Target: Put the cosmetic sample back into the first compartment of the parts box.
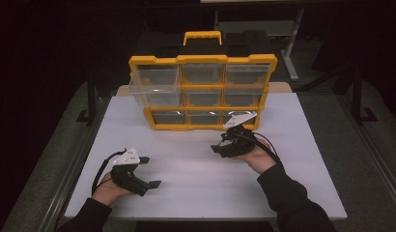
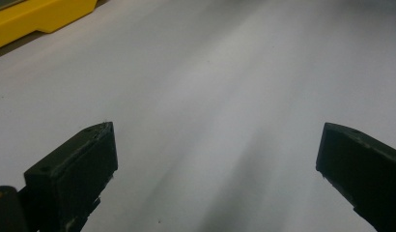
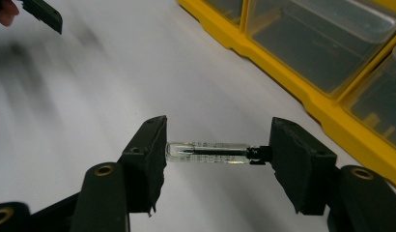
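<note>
A small clear glass vial [image 3: 208, 152] with a black cap and a thin dark rod inside is clamped end to end between the jaws of my right gripper [image 3: 218, 150], held just above the white table. In the high view my right gripper [image 1: 220, 145] hovers in front of the yellow drawer organizer [image 1: 201, 92], near its bottom right drawers. My left gripper [image 1: 151, 171] rests low at the table's front left, pointing right. Its jaws stand wide apart over bare table in the left gripper view [image 2: 215, 154], with nothing between them.
The organizer has several clear drawers. Its top left drawer [image 1: 155, 87] is pulled out toward me. Its yellow base runs along the right of the right gripper view [image 3: 302, 96], and a corner of it shows in the left gripper view [image 2: 36, 19]. The white table [image 1: 196, 193] ends close to my forearms.
</note>
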{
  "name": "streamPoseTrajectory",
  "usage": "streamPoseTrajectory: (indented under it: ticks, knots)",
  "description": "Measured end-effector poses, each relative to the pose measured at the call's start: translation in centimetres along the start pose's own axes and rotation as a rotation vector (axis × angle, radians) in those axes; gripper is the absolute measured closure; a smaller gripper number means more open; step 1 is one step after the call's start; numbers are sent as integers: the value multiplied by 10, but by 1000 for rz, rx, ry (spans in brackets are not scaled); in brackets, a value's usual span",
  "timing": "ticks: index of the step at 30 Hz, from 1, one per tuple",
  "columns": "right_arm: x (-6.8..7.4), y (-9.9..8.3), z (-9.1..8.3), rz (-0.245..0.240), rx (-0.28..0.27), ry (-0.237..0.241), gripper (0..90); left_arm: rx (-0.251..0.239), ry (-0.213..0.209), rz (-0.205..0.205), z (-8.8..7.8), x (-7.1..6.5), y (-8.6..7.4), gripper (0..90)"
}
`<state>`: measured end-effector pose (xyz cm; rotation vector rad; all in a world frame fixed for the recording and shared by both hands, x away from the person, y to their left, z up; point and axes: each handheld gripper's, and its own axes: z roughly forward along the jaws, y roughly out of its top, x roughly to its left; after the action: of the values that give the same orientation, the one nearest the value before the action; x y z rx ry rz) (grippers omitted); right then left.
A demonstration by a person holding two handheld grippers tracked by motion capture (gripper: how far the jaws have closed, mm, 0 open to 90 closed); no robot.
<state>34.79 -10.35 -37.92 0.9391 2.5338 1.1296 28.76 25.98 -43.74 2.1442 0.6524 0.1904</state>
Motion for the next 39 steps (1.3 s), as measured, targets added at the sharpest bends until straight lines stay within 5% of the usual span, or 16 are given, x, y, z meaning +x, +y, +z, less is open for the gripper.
streamPoseTrajectory:
  ticks: [39]
  knots:
    - [-2, 66, -32, -38, -39, 86, 387, -8, 12, 18, 0, 0, -1, 2]
